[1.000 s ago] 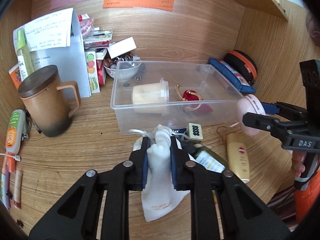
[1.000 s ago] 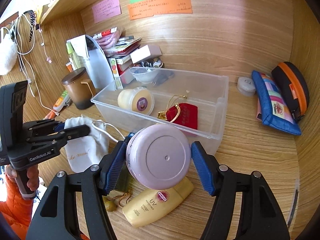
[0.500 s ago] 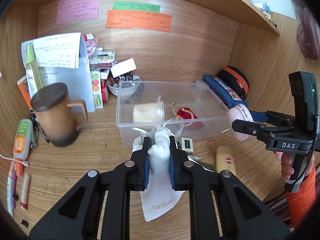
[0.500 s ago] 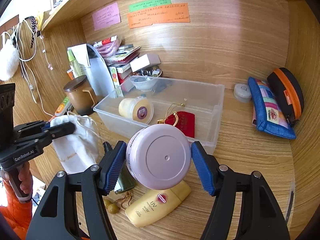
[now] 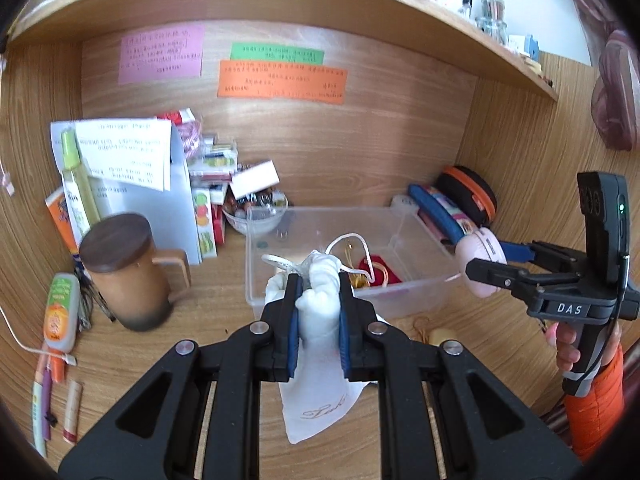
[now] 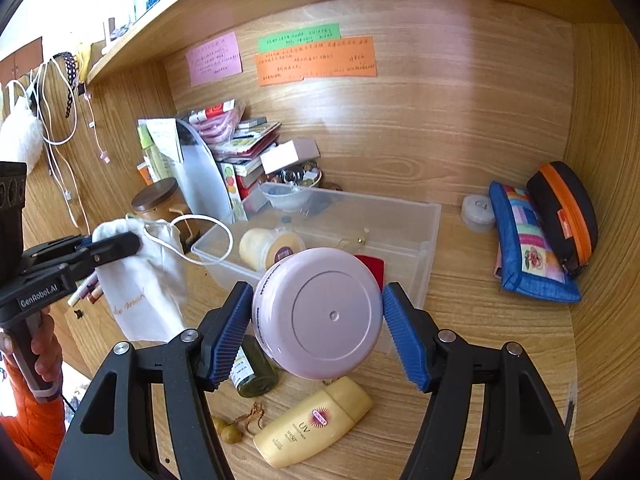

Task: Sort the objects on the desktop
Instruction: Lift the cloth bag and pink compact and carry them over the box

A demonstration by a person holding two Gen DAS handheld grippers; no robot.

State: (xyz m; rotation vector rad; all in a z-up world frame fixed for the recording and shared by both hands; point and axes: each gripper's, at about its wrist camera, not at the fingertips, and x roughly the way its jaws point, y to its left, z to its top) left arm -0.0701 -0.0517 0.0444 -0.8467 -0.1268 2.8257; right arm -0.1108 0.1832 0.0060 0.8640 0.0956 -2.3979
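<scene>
Here, the left hand-held gripper (image 5: 318, 312) is pinching a white pouch (image 5: 320, 364) by its gathered neck, the pouch hanging above the tabletop (image 5: 200, 320) just before the clear bin (image 5: 416, 236). The right hand-held gripper (image 6: 318, 328) is squeezing a pink jar (image 6: 320, 312) over a yellow tube (image 6: 312, 424) and green bottle (image 6: 252, 376).

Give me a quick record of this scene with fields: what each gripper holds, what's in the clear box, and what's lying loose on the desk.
left gripper: shut on the white drawstring pouch, lifted off the desk
right gripper: shut on the pink round jar
clear plastic box: holds a cream-coloured jar on its side and a red pouch
loose in front of the box: yellow sunscreen bottle, small dark green bottle
left of the box: brown lidded mug
right of the box: blue patchwork pouch, black and orange case
</scene>
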